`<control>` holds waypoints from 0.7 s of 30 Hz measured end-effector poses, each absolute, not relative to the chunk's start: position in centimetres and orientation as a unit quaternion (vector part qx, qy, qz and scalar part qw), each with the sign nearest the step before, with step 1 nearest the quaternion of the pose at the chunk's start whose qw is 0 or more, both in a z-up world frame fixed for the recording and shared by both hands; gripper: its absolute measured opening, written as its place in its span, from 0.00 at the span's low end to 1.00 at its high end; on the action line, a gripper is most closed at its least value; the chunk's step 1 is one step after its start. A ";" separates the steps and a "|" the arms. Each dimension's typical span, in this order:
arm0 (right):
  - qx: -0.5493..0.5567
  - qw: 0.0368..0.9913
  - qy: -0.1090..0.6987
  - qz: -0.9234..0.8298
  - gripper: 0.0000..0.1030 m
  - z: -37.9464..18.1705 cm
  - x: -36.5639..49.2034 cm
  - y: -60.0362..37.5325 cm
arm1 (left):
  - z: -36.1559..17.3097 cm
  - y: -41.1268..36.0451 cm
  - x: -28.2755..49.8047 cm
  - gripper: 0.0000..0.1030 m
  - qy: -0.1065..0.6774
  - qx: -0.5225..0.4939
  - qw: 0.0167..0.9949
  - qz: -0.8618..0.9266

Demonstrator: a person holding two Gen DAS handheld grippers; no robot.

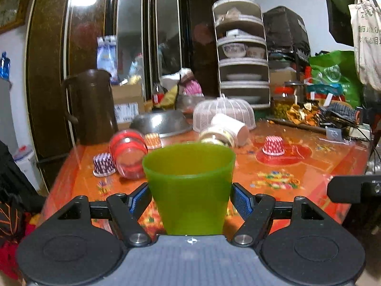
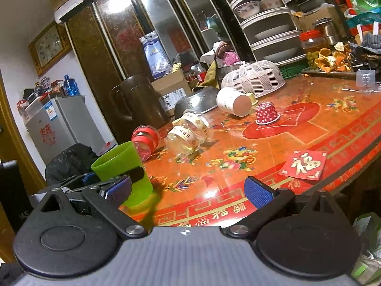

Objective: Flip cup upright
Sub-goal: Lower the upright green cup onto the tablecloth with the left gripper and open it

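**Green cup held mouth-up in the left gripper, near the table edge**

In the left wrist view, the green cup filled the lower centre of the frame, directly between the fingers of the left gripper. Both blue pads pressed against its sides, so the fingers were closed narrowly on the cup about its lower half. Its long axis ran up the frame, wide mouth at the top, narrow base toward the camera. The cup looked like translucent lime plastic, smooth and tapered, slightly blurred. Behind it lay the orange patterned table.

In the right wrist view, the same cup sat at the lower left, close to the table near edge, tilted only slightly, mouth upward. Whether its base touched the surface could not be told. The right gripper held nothing, its fingers spread wide, with the cup just beyond its left pad. The left hand was plainly the nearer; by this judgement, the flip looked nearly done, with setting down and release remaining
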State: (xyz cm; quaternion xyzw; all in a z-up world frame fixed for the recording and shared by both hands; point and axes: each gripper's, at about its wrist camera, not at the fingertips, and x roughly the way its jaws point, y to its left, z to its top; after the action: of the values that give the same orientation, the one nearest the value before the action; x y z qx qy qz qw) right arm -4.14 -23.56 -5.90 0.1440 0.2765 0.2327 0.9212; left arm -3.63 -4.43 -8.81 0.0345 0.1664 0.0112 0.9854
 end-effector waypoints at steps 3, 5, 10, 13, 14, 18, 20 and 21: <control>0.139 0.921 0.276 0.236 0.99 -5.7 -4.2 -23.2 | -9.1 -3.8 -3.9 0.87 0.185 0.029 0.982 -0.006; 0.135 0.921 0.277 0.237 0.99 -5.5 -4.3 -23.0 | -9.4 -3.3 -4.7 0.89 0.190 0.027 0.981 -0.023; 0.102 0.926 0.278 0.234 0.99 -4.9 -4.8 -21.8 | -10.3 -0.5 -8.4 0.89 0.194 -0.005 0.980 -0.044; 0.068 0.931 0.275 0.229 0.99 -4.1 -5.3 -20.7 | -8.7 2.3 -9.7 0.89 0.195 -0.050 0.979 -0.038; 0.051 0.932 0.275 0.230 0.99 -3.5 -5.3 -20.1 | -7.8 3.1 -10.0 0.93 0.196 -0.059 0.978 -0.029; -0.007 0.945 0.235 0.228 0.99 -0.4 -6.3 -18.6 | -3.9 4.5 -10.9 0.97 0.203 -0.059 0.977 -0.005; -0.024 0.946 0.220 0.236 0.99 1.3 -6.7 -18.0 | -2.1 4.7 -11.5 0.97 0.205 -0.069 0.976 -0.020; -0.027 0.945 0.217 0.243 0.99 2.2 -6.9 -17.8 | -1.3 4.6 -11.6 0.97 0.211 -0.072 0.975 -0.024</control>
State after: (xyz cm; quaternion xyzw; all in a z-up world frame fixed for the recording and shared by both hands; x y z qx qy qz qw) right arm -6.87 -17.81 2.19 -0.0269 0.2175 0.2430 0.9449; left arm -11.63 4.64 -1.34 -0.0724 0.2105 -0.0236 0.9746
